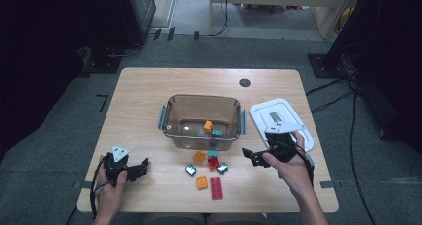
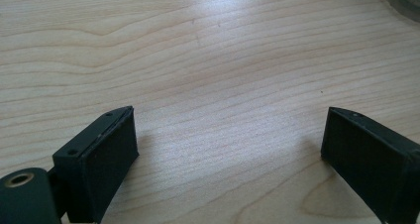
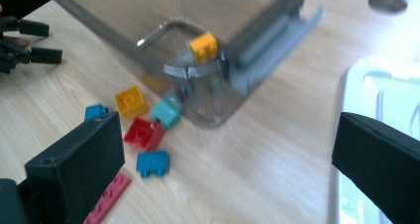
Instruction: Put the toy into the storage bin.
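**A:** From the high view, how far along is the sorting?

**B:** Two bricks, an orange brick [image 1: 208, 126] and a teal one [image 1: 217, 133], already lie inside the clear bin [image 1: 171, 116] at mid-tabletop [image 1: 144, 85]. Six or so remain just in front of the bin: an orange brick [image 1: 199, 158], a red brick [image 1: 213, 164], a flat red plate [image 1: 216, 188] and others. The white lid [image 1: 263, 113] lies just right of the bin. The right gripper [image 1: 253, 157] hovers by the bin's front right corner, jaws spread, carrying nothing; the left gripper [image 1: 142, 168] rests well left of the bin.

**A:** And the left gripper view?

**B:** Bare wood between its wide, empty jaws; a sliver of the bin at the top right corner.

**A:** The right gripper view?

**B:** Jaws wide and empty. Ahead, a yellow-orange brick [image 3: 131, 101], red brick [image 3: 144, 133], teal brick [image 3: 166, 112] and blue brick [image 3: 152, 163] cluster at the bin's near corner. By my reading, the job is under halfway; the lid likely goes on last.
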### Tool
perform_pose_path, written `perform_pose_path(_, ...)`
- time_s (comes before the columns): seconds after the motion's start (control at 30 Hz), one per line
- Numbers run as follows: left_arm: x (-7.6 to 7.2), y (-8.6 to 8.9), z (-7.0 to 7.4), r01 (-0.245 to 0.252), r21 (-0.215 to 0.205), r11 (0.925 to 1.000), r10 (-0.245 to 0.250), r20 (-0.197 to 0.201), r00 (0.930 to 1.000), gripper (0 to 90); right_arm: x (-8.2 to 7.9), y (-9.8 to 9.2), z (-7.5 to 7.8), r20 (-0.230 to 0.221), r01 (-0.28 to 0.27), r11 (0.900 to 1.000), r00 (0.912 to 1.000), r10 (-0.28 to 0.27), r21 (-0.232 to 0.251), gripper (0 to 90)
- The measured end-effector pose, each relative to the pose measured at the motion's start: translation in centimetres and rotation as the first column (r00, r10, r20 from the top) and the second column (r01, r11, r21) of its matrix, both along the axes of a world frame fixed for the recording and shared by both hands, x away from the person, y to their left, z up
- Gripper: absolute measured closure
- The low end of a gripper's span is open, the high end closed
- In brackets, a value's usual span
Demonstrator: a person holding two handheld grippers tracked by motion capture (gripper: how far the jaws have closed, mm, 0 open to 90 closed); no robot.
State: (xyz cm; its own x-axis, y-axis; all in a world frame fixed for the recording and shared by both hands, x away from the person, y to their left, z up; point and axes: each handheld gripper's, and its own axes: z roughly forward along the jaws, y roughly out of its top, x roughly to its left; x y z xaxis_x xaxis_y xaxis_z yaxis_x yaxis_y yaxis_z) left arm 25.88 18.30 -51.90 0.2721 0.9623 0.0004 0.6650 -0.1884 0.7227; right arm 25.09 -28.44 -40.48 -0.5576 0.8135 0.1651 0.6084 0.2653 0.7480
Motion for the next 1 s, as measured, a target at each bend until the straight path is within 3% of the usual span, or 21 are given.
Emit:
perform_pose_path(0.2,0.0,0.0,0.0,0.0,0.0,1.0,0.0,-0.001,1.0,7.3,-1.6,-1.0,-3.9,-0.033,0.04,0.999,0.9987,-0.04,0.008,0.0)
perform_pose_path(0.3,0.0,0.0,0.0,0.001,0.001,1.0,-0.001,-0.001,1.0,7.3,-1.9,-1.0,-5.3,-0.055,0.04,0.999,0.9977,-0.041,-0.029,0.7)
perform_pose_path(0.37,0.0,0.0,0.0,0.002,0.002,1.0,-0.002,-0.002,1.0,7.3,-2.2,-0.8,-5.8,-0.057,0.046,0.999,0.9973,-0.046,-0.01,3.5)
perform_pose_path(0.53,0.1,0.0,0.0,0.002,0.003,1.0,-0.002,-0.002,1.0,7.3,-2.6,0.6,-6.8,-0.049,0.031,0.999,0.9983,-0.032,-0.029,12.8)
perform_pose_path(0.83,0.1,0.0,0.0,0.002,0.002,1.0,-0.002,-0.002,1.0,7.3,-2.8,2.8,-8.2,-0.033,0.079,0.996,0.9962,-0.08,-0.027,30.8)
perform_pose_path(1.0,0.2,-0.1,0.0,0.0,0.002,1.0,0.0,-0.002,1.0,7.3,-3.0,4.2,-8.5,-0.014,0.058,0.998,0.9982,-0.059,-0.032,36.9)
